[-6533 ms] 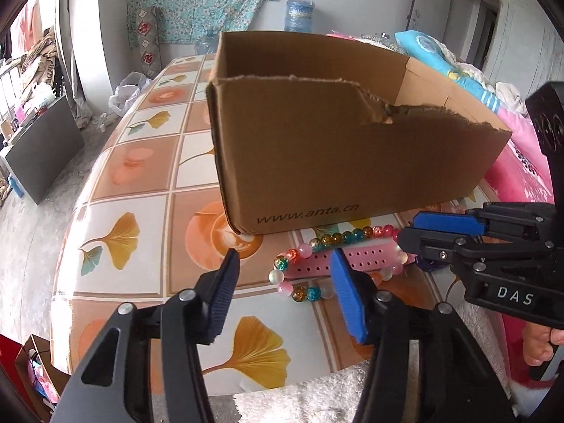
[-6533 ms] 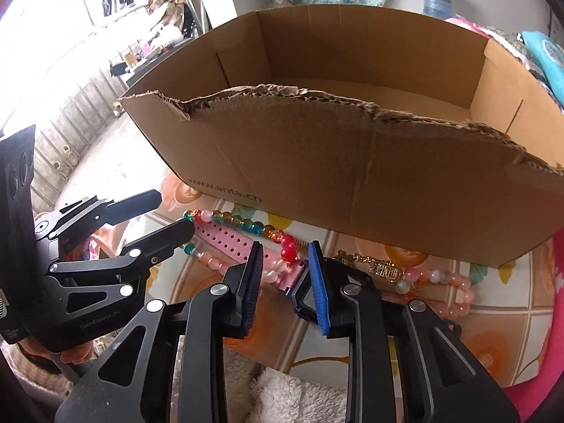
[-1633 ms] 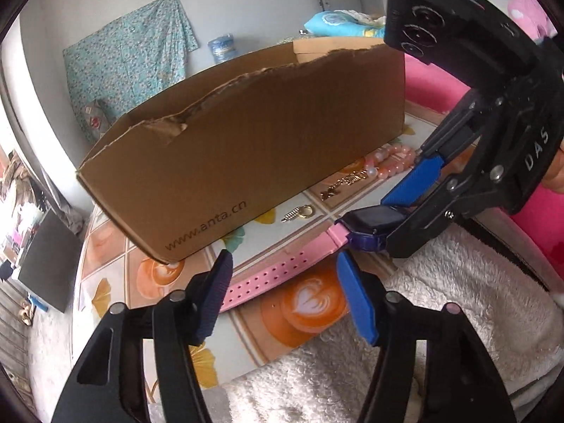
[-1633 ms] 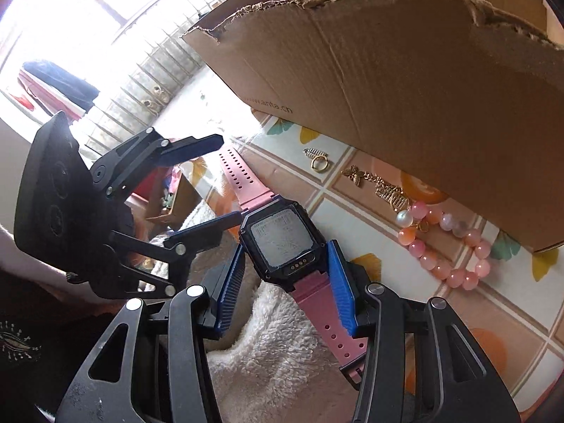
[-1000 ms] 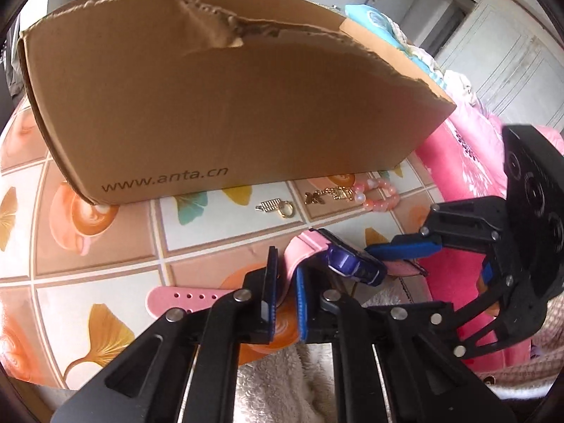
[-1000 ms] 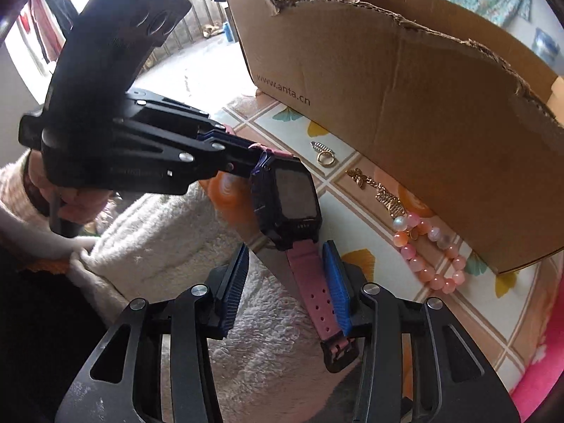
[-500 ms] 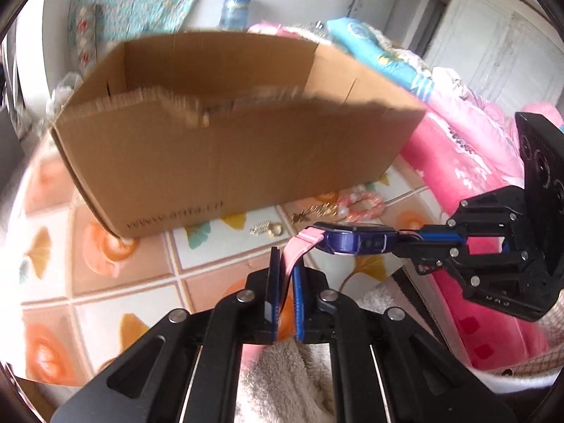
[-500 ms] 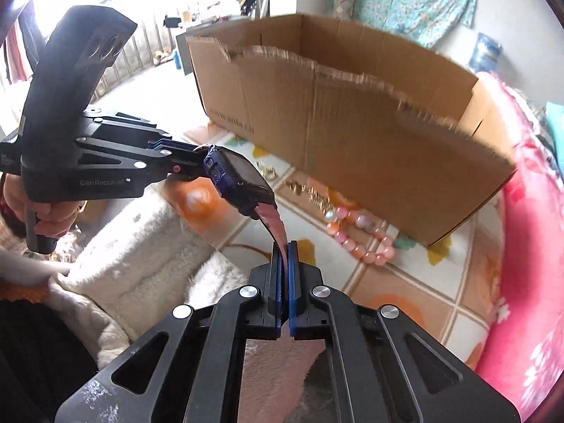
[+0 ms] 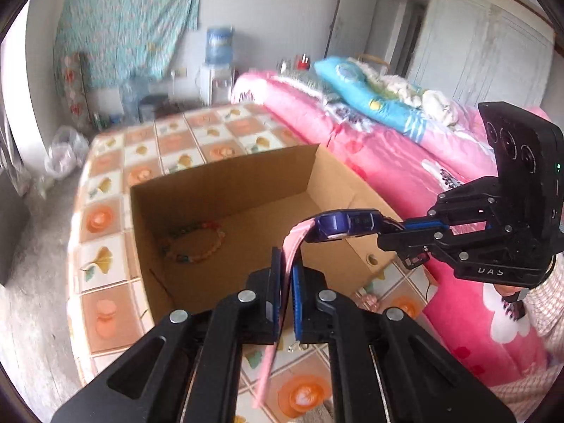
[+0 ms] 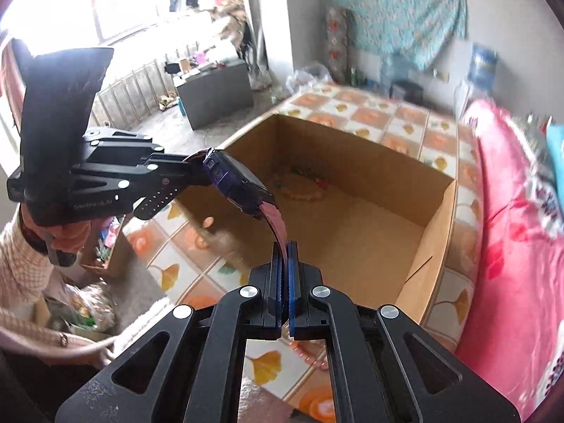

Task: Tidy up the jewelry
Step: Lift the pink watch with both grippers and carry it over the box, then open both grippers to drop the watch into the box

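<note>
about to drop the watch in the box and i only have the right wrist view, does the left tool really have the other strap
observer: yes, the left tool is shut on the pink strap just below the watch.
operator: any strap loose
observer: its free end hangs down past the tool, over the table, outside the box.
operator: anything lying out there
observer: a small gold charm lies on the table under that tool.
</note>
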The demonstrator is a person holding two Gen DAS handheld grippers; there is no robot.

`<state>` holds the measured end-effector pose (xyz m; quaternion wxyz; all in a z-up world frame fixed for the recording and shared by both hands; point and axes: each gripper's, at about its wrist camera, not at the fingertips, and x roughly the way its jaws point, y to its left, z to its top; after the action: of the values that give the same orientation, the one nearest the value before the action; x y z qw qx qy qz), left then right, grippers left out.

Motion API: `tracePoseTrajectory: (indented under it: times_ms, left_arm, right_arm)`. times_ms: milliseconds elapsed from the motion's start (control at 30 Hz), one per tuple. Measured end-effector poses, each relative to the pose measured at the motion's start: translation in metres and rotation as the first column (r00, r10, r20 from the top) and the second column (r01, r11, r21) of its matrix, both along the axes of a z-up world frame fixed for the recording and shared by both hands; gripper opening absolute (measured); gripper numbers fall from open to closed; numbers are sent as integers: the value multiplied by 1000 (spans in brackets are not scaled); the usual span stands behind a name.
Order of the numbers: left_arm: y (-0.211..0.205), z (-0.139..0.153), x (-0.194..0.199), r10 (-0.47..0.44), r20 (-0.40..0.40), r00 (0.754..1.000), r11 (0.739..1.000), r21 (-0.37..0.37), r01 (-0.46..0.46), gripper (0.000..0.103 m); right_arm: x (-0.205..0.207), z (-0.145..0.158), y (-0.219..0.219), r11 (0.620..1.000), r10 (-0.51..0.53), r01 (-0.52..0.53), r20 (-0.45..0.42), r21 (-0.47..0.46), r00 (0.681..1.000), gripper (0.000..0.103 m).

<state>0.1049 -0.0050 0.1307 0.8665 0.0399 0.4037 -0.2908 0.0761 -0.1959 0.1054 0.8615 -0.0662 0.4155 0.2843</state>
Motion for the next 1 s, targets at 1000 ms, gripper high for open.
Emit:
tracePoseTrajectory:
  times_ms: [1000]
  left_arm:
    - [-13,-113,183,150,-525,838,988,102,-113,43]
  right_arm:
    - [154,-58,-5,948,-141,97,-126,-303,982,23]
